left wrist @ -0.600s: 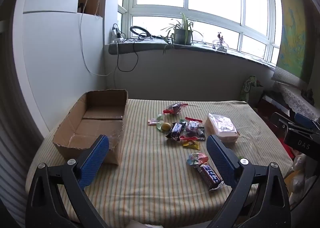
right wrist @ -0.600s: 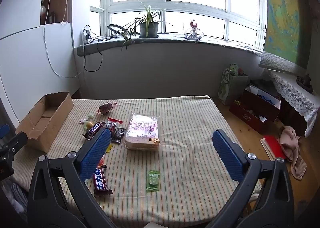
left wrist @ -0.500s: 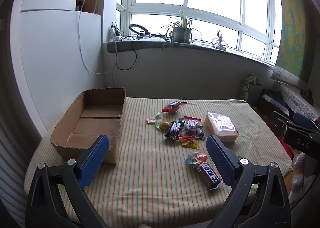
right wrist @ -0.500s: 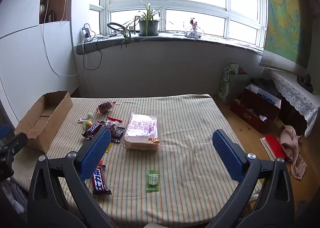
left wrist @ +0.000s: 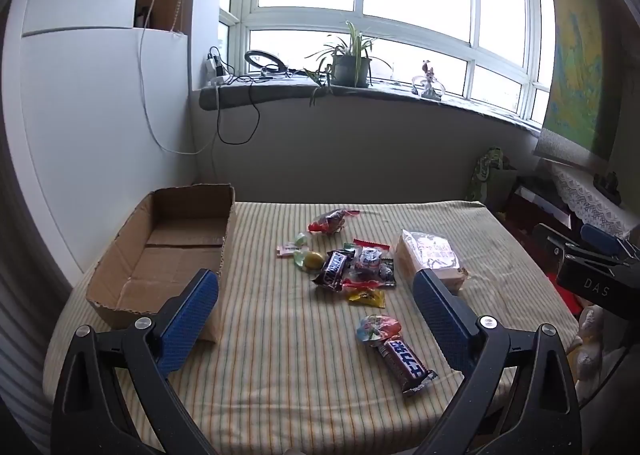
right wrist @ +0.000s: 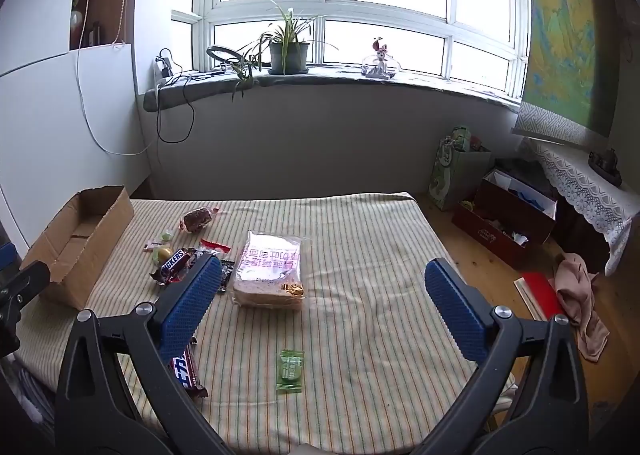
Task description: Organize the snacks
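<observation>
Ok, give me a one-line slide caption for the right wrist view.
Open right gripper hovers over a striped tablecloth with a bread bag, green candy and empty cardboard box.

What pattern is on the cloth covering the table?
The tablecloth has thin green and orange stripes on cream, seen best from the right wrist view.

A potted spider plant (right wrist: 289, 44) stands on the grey window sill (right wrist: 420, 80), with a small figurine (right wrist: 380, 62) to its right and a ring light (right wrist: 225, 57) beside cables to its left. On the wooden floor (right wrist: 476, 267) sit a green gift bag (right wrist: 456, 171), a dark red box (right wrist: 506, 221) and a crumpled pink cloth (right wrist: 580, 291).
</observation>
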